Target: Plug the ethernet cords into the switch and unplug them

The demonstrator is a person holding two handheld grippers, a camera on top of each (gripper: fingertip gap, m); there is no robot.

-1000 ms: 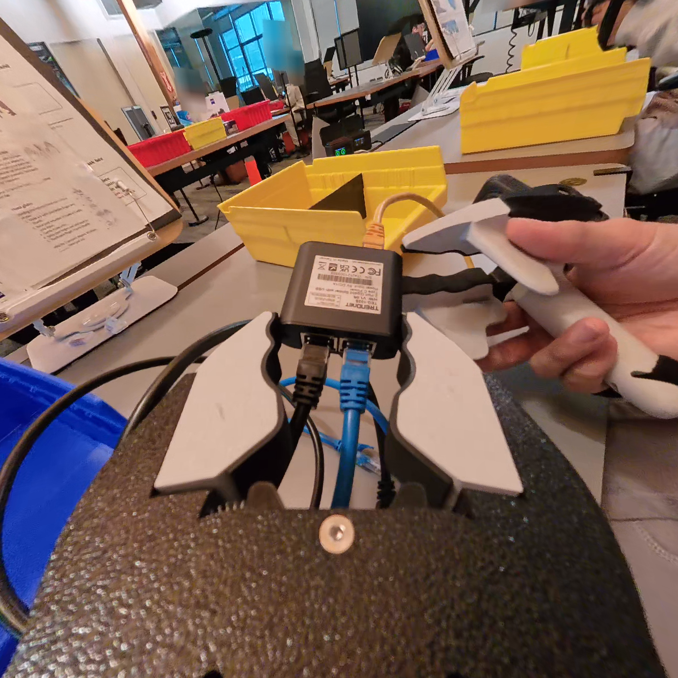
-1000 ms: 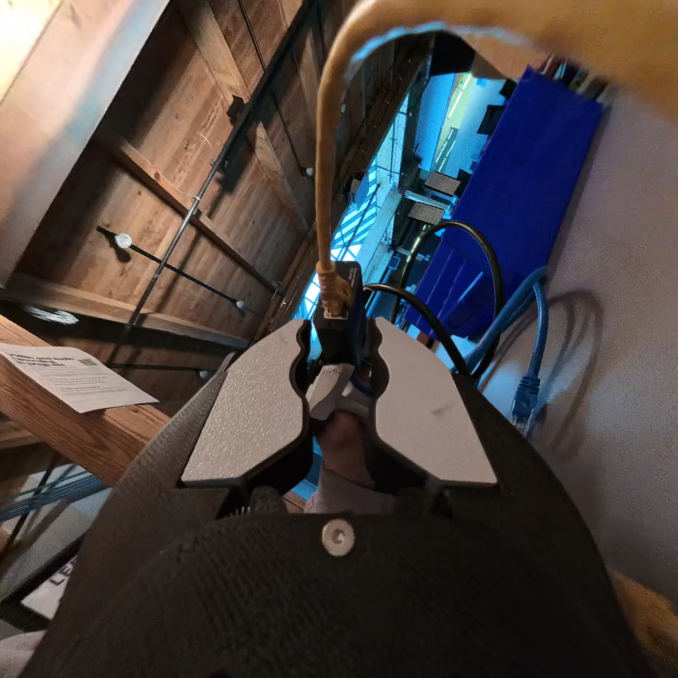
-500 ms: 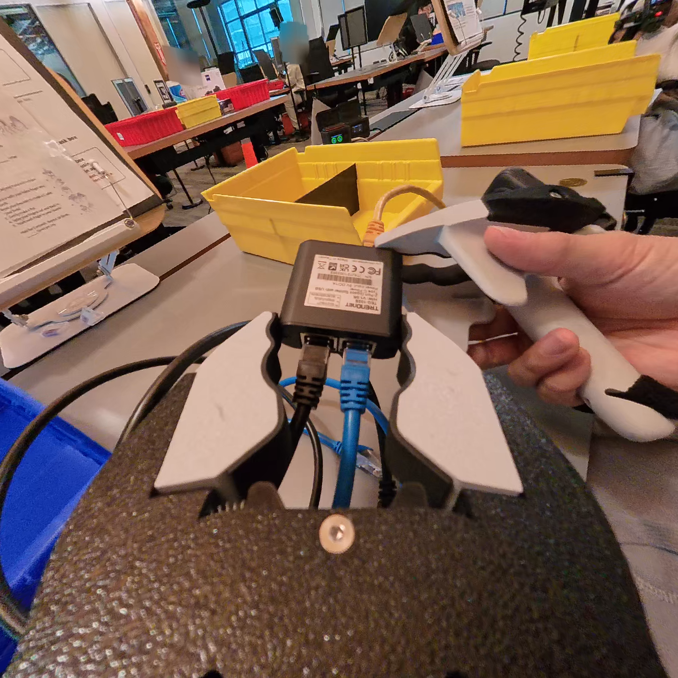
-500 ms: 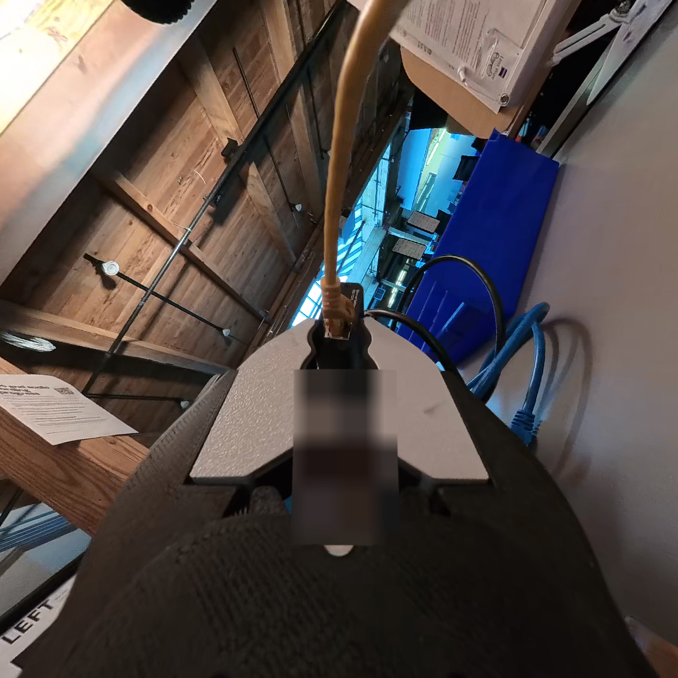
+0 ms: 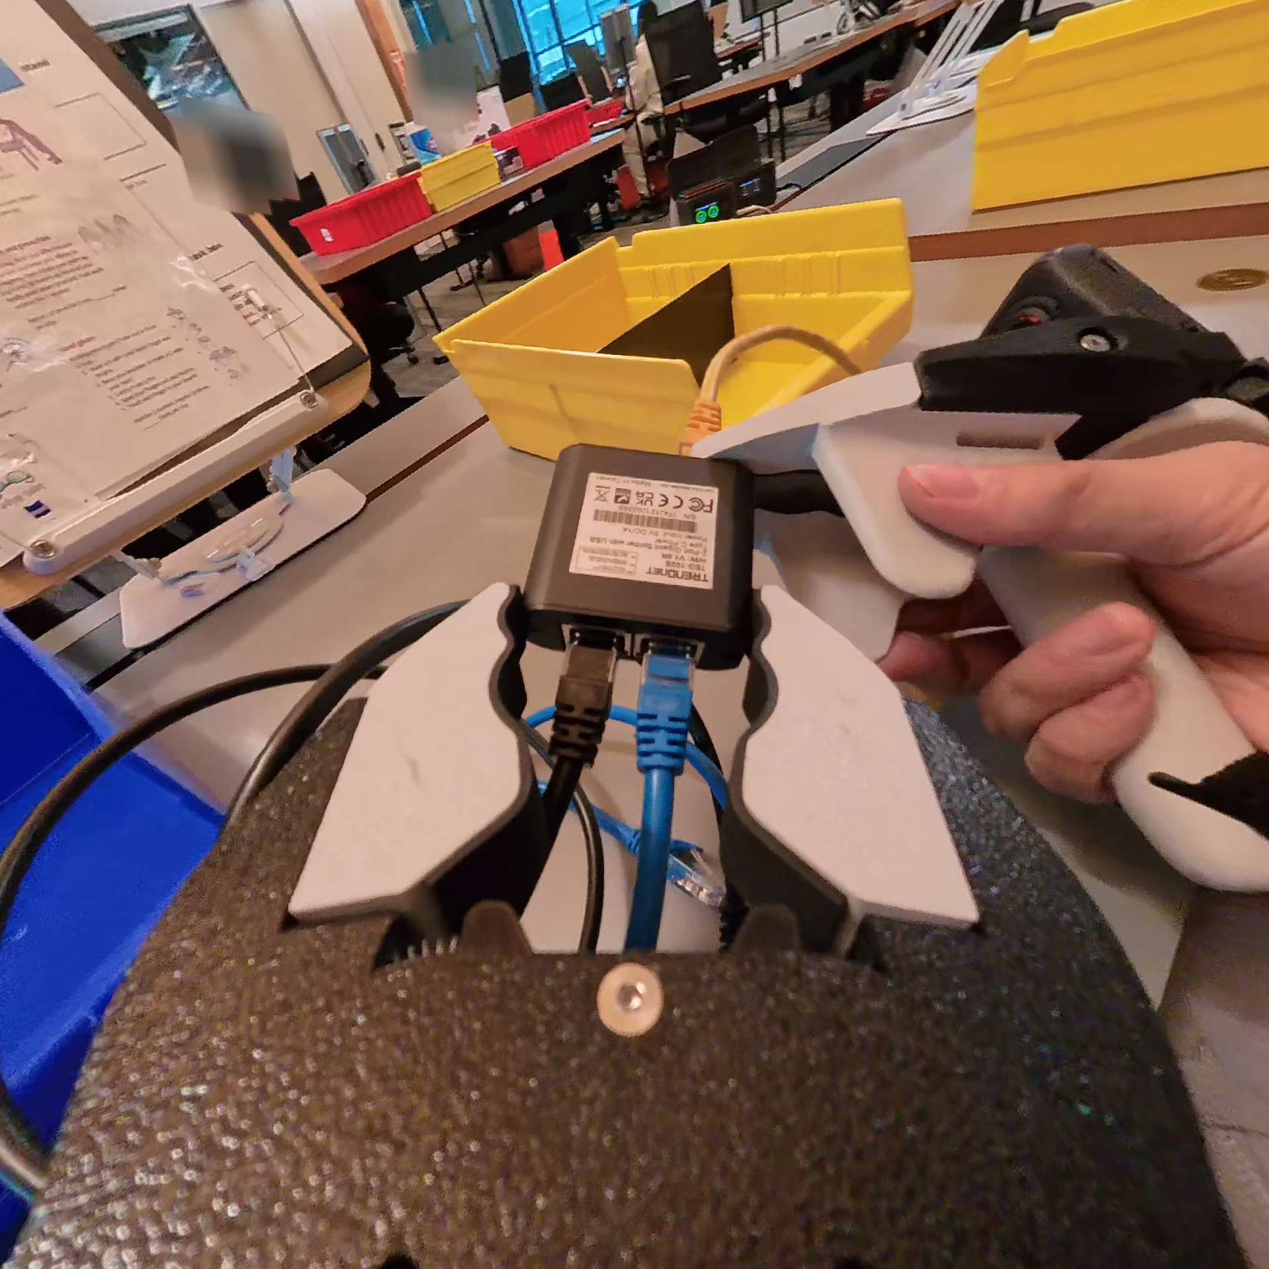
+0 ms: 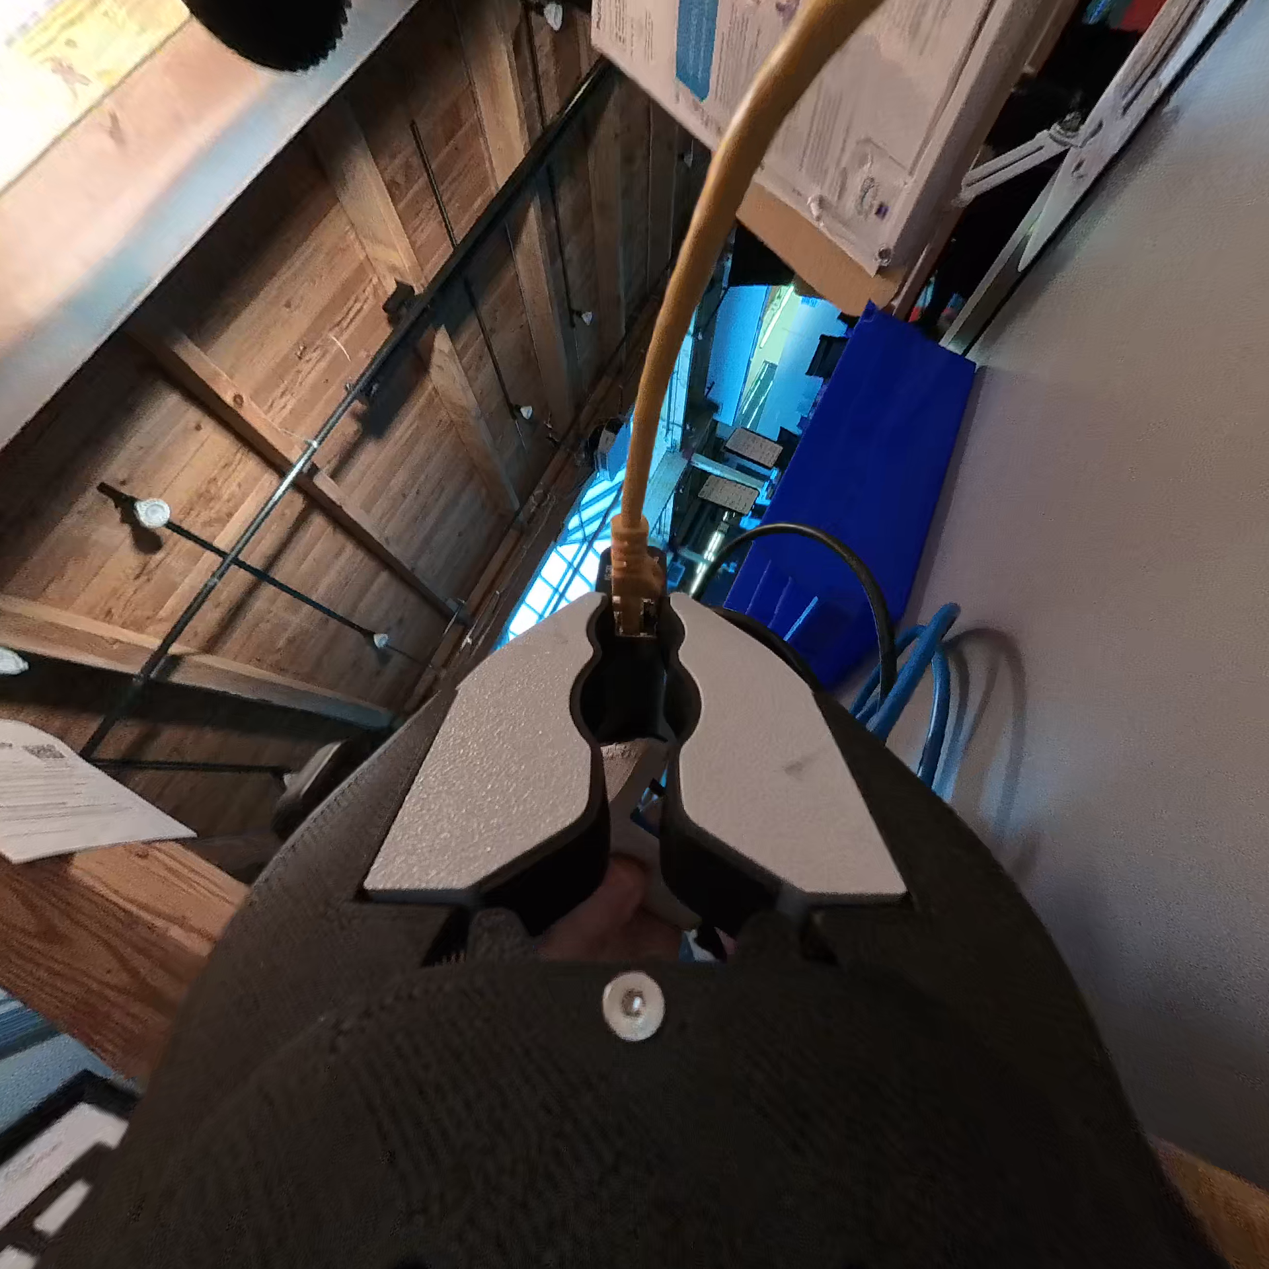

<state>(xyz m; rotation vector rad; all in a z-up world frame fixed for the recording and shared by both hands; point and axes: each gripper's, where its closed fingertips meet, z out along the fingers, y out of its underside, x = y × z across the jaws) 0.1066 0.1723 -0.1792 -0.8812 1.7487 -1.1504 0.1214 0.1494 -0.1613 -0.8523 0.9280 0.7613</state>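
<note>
A grey table (image 5: 384, 549) with a wooden edge strip carries a yellow bin (image 5: 584, 405) at its far side; a white document stand (image 5: 226, 542) sits on its base to the left; a blue bin (image 5: 82, 858) rests at the near left edge; loose blue ethernet cable (image 6: 920, 680) lies coiled on the tabletop beside that blue bin.

The right gripper (image 6: 637, 618) pinches the orange cord's plug (image 6: 633, 584) – cord (image 6: 676, 302) arcs upward – blue bin (image 6: 872, 494) beyond.
</note>
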